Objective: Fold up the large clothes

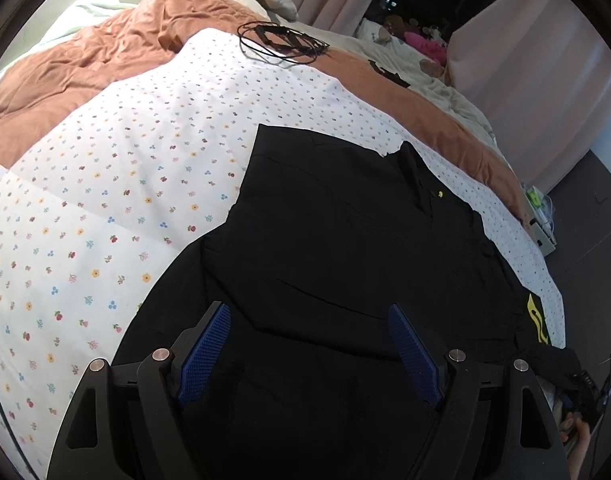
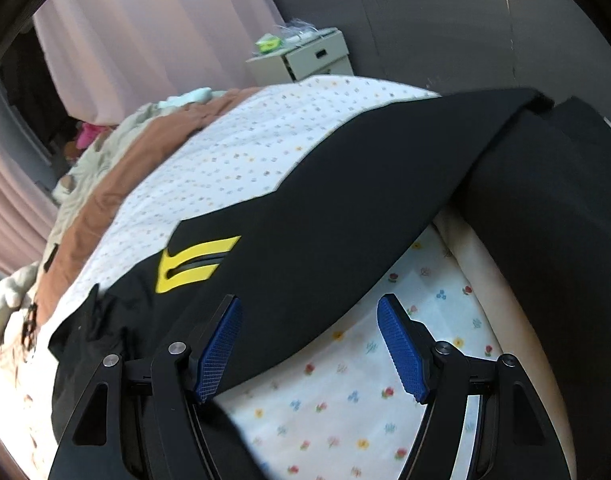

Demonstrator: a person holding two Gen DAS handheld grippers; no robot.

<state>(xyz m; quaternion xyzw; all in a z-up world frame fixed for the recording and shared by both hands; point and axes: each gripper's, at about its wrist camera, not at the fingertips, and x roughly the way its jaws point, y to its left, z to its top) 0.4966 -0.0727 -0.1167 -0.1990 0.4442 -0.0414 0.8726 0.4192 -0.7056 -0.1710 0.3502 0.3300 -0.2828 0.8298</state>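
A large black jacket (image 1: 345, 240) lies spread on the flowered white sheet (image 1: 105, 220) of a bed. It has a yellow emblem (image 1: 536, 318) on a sleeve. My left gripper (image 1: 309, 320) is open and empty, just above the jacket's near part. In the right wrist view the jacket's sleeve (image 2: 325, 208) with the yellow emblem (image 2: 193, 264) stretches to the bed's edge. My right gripper (image 2: 311, 320) is open and empty over the sleeve's lower edge and the flowered sheet (image 2: 365, 400).
An orange-brown quilt (image 1: 85, 52) and pillows lie at the bed's far side. A coil of black cable (image 1: 281, 40) rests on the quilt. A small grey cabinet (image 2: 305, 56) stands past the bed by pink curtains (image 2: 145, 20). A dark-clothed person (image 2: 545, 220) stands at the right.
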